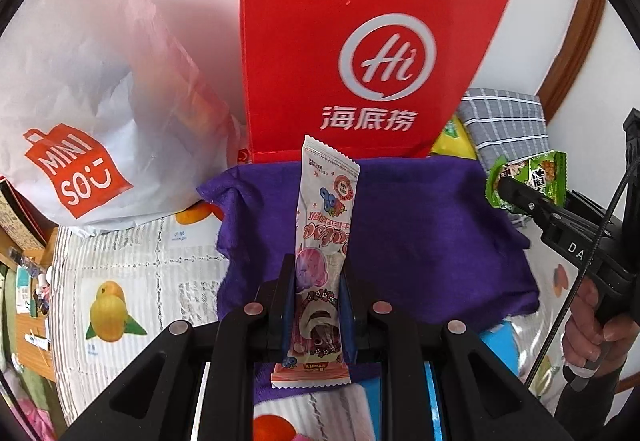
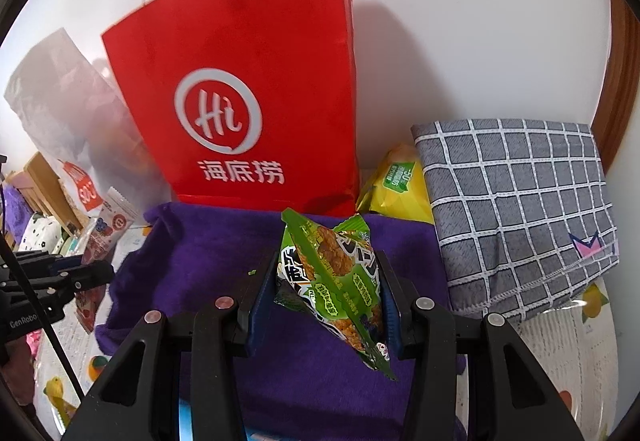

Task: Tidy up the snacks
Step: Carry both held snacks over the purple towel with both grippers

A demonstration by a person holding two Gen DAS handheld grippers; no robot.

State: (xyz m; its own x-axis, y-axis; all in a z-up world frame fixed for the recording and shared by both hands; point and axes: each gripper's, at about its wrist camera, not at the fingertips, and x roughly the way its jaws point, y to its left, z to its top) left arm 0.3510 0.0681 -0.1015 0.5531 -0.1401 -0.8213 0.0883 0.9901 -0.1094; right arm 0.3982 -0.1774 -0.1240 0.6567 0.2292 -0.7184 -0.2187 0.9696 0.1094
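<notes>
My left gripper (image 1: pixel 318 273) is shut on a long pink-and-white ice-cream-print snack bar (image 1: pixel 324 225), which stands upright above a purple cloth (image 1: pixel 432 241). My right gripper (image 2: pixel 326 273) is shut on a green triangular snack packet (image 2: pixel 336 281), also over the purple cloth (image 2: pixel 192 265). In the left wrist view the right gripper (image 1: pixel 504 189) shows at the right edge with the green packet (image 1: pixel 532 177), a hand below it. The right wrist view catches the left gripper (image 2: pixel 108 273) and the pink bar (image 2: pixel 106 229) at its left edge. A red paper bag (image 1: pixel 372 41) (image 2: pixel 248 89) stands right behind the cloth.
A white Miniso bag (image 1: pixel 92 113) (image 2: pixel 72 121) leans left of the red bag. Right of it lie a yellow packet (image 2: pixel 396 185) and a folded grey checked cloth (image 2: pixel 516 209) (image 1: pixel 504 125). A fruit-print table cover (image 1: pixel 132 281) lies underneath; clutter sits past its left edge.
</notes>
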